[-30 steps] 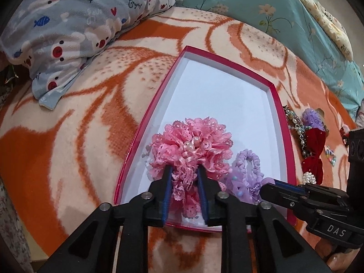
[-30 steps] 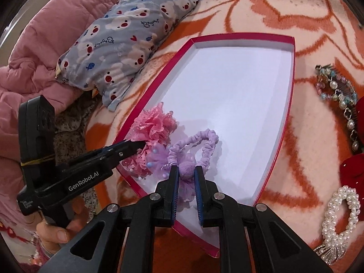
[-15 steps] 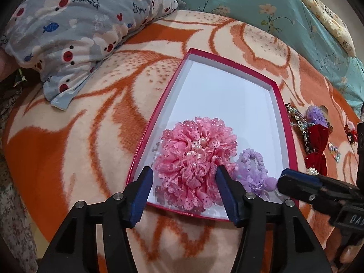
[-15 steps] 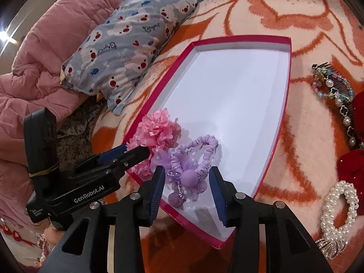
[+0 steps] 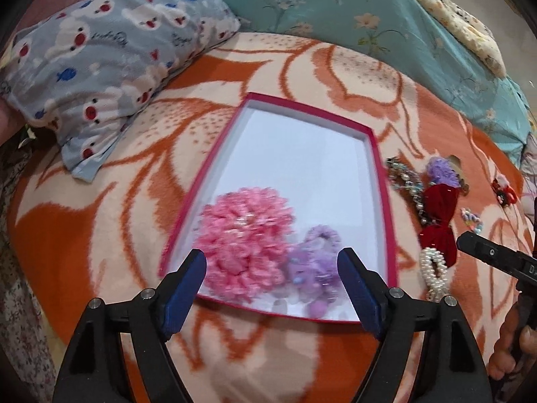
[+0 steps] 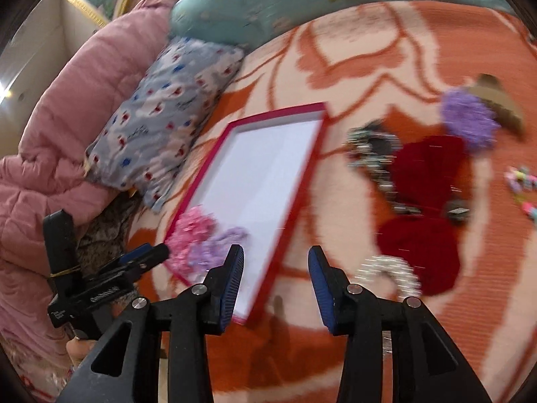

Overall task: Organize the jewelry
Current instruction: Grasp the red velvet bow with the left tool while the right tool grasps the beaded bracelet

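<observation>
- While my left gripper (image 5: 272, 288) is opening, nothing held, my right gripper (image 6: 276, 285) hangs half-wide and empty.
- I'd approach the pearl bracelet (image 6: 391, 273) low, straddle one side, then squeeze gently.

The box (image 5: 379, 181) lies on the blanket (image 5: 100, 235) at centre, two scrunchies (image 5: 245, 245) in its 6 o'clock end. A pillow (image 5: 100, 67) lies at 10 o'clock, loose hair pieces (image 5: 436, 221) at 3 o'clock beside the box.

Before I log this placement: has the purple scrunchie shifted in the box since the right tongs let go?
No. The purple scrunchie lies beside the pink flower at the red box's near corner, as before.
</observation>
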`<action>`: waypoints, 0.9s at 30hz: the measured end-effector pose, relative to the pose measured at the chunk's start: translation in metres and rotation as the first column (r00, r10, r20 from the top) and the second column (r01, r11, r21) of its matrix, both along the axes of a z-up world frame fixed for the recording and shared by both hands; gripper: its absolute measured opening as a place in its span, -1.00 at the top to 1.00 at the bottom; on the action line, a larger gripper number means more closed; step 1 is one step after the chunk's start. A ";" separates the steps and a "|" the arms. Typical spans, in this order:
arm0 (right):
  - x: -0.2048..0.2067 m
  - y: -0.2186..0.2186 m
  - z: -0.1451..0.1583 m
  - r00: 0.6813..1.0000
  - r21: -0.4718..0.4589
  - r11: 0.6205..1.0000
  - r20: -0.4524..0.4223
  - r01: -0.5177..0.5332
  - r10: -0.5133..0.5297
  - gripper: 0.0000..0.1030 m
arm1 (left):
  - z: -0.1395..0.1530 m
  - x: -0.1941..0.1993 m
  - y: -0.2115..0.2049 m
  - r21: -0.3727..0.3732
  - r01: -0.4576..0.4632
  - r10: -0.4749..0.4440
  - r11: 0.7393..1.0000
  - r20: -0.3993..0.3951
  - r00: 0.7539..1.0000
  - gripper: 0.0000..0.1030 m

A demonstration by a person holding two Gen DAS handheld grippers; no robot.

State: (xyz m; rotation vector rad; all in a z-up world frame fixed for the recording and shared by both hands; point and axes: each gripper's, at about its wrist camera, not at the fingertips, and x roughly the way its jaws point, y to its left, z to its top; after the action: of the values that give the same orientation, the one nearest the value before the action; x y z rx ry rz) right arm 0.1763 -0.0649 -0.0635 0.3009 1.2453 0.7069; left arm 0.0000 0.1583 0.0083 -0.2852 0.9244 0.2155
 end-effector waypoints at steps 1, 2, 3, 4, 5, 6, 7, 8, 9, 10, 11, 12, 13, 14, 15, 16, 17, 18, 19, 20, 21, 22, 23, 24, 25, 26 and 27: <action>0.001 -0.010 0.000 1.000 -0.007 1.000 0.000 0.022 -0.022 0.17 | 0.002 0.002 -0.005 -0.002 0.013 -0.013 1.000 0.001 1.000 -0.56; 0.002 -0.019 -0.001 0.999 -0.011 0.999 0.000 0.040 -0.040 0.17 | 0.003 0.004 -0.007 -0.003 0.021 -0.021 1.000 0.003 1.000 -0.56; 0.002 -0.027 -0.001 0.998 -0.016 0.998 0.000 0.058 -0.058 0.17 | 0.005 0.005 -0.012 -0.002 0.032 -0.032 0.999 0.005 0.999 -0.56; 0.003 -0.036 -0.002 0.997 -0.019 0.997 0.001 0.080 -0.080 0.17 | 0.006 0.007 -0.016 -0.001 0.043 -0.043 0.999 0.006 0.999 -0.56; 0.004 -0.044 -0.002 0.995 -0.022 0.995 0.001 0.098 -0.098 0.17 | 0.007 0.009 -0.020 0.000 0.051 -0.051 0.999 0.007 0.999 -0.56; 0.005 -0.051 -0.002 0.994 -0.025 0.993 0.002 0.113 -0.113 0.17 | 0.008 0.010 -0.024 0.001 0.059 -0.059 0.998 0.007 0.998 -0.56; 0.007 -0.058 -0.002 0.992 -0.027 0.992 0.004 0.126 -0.126 0.17 | 0.009 0.012 -0.028 -0.002 0.067 -0.067 0.998 0.008 0.998 -0.56; 0.008 -0.064 -0.002 0.991 -0.029 0.990 0.007 0.137 -0.137 0.17 | 0.010 0.014 -0.031 -0.007 0.075 -0.075 0.997 0.009 0.997 -0.56; 0.010 -0.069 -0.002 0.989 -0.034 0.988 0.012 0.148 -0.148 0.17 | 0.010 0.016 -0.035 -0.014 0.084 -0.084 0.996 0.011 0.996 -0.56; 0.011 -0.075 -0.001 0.987 -0.042 0.986 0.019 0.159 -0.158 0.17 | 0.011 0.019 -0.039 -0.021 0.093 -0.093 0.995 0.012 0.996 -0.56; 0.012 -0.080 0.000 0.985 -0.051 0.984 0.025 0.170 -0.168 0.17 | 0.011 0.021 -0.043 -0.027 0.102 -0.102 0.994 0.013 0.995 -0.56; 0.013 -0.086 0.000 0.983 -0.061 0.982 0.032 0.181 -0.179 0.17 | 0.011 0.024 -0.048 -0.035 0.113 -0.112 0.993 0.012 0.994 -0.56; 0.014 -0.093 0.000 0.981 -0.071 0.979 0.040 0.192 -0.189 0.17 | 0.011 0.027 -0.052 -0.042 0.123 -0.123 0.992 0.012 0.992 -0.56; 0.014 -0.099 0.000 0.979 -0.083 0.976 0.049 0.202 -0.198 0.17 | 0.010 0.030 -0.057 -0.049 0.134 -0.134 0.990 0.013 0.991 -0.56; 0.015 -0.104 0.001 0.976 -0.098 0.972 0.060 0.213 -0.208 0.17 | 0.010 0.034 -0.062 -0.054 0.149 -0.148 0.987 0.014 0.989 -0.56; 0.015 -0.110 0.001 0.973 -0.116 0.967 0.073 0.227 -0.220 0.17 | 0.010 0.038 -0.067 -0.057 0.163 -0.163 0.985 0.013 0.987 -0.56; 0.016 -0.116 0.001 0.970 -0.132 0.962 0.084 0.239 -0.229 0.17 | 0.010 0.042 -0.072 -0.059 0.175 -0.175 0.983 0.012 0.985 -0.56; 0.018 -0.123 0.001 0.965 -0.153 0.955 0.095 0.255 -0.242 0.17 | 0.009 0.046 -0.078 -0.063 0.190 -0.190 0.980 0.011 0.982 -0.56; 0.019 -0.128 0.000 0.963 -0.162 0.951 0.099 0.264 -0.251 0.17 | 0.008 0.051 -0.084 -0.069 0.206 -0.206 0.976 0.010 0.979 -0.56; 0.021 -0.134 0.000 0.960 -0.171 0.946 0.102 0.274 -0.260 0.17 | 0.006 0.055 -0.089 -0.073 0.217 -0.217 0.973 0.008 0.976 -0.56; 0.023 -0.140 -0.002 0.957 -0.181 0.941 0.106 0.286 -0.270 0.17 | 0.004 0.060 -0.096 -0.081 0.230 -0.231 0.970 0.007 0.973 -0.56; 0.025 -0.144 -0.003 0.955 -0.186 0.938 0.108 0.292 -0.276 0.17 | 0.003 0.066 -0.103 -0.091 0.246 -0.246 0.965 0.007 0.969 -0.56; 0.027 -0.148 -0.005 0.953 -0.190 0.935 0.108 0.300 -0.284 0.17 | 0.000 0.071 -0.109 -0.099 0.258 -0.259 0.961 0.005 0.966 -0.56; 0.029 -0.152 -0.007 0.951 -0.194 0.932 0.107 0.306 -0.290 0.17 | -0.002 0.077 -0.116 -0.106 0.271 -0.273 0.957 0.002 0.962 -0.56; 0.032 -0.156 -0.009 0.949 -0.199 0.928 0.107 0.313 -0.297 0.17 | -0.005 0.083 -0.123 -0.111 0.286 -0.287 0.952 -0.001 0.958 -0.56; 0.035 -0.158 -0.011 0.947 -0.206 0.925 0.109 0.320 -0.303 0.17 | -0.008 0.089 -0.129 -0.111 0.294 -0.297 0.949 -0.003 0.955 -0.56; 0.038 -0.161 -0.014 0.944 -0.216 0.920 0.113 0.327 -0.309 0.17 | -0.012 0.096 -0.135 -0.113 0.305 -0.308 0.945 -0.009 0.951 -0.56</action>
State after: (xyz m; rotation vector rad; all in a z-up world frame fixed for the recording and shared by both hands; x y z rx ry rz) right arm 0.2147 -0.2264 -0.0771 0.2720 1.1583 0.2849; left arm 0.0960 0.0232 -0.0033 -0.2369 0.9960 -0.1205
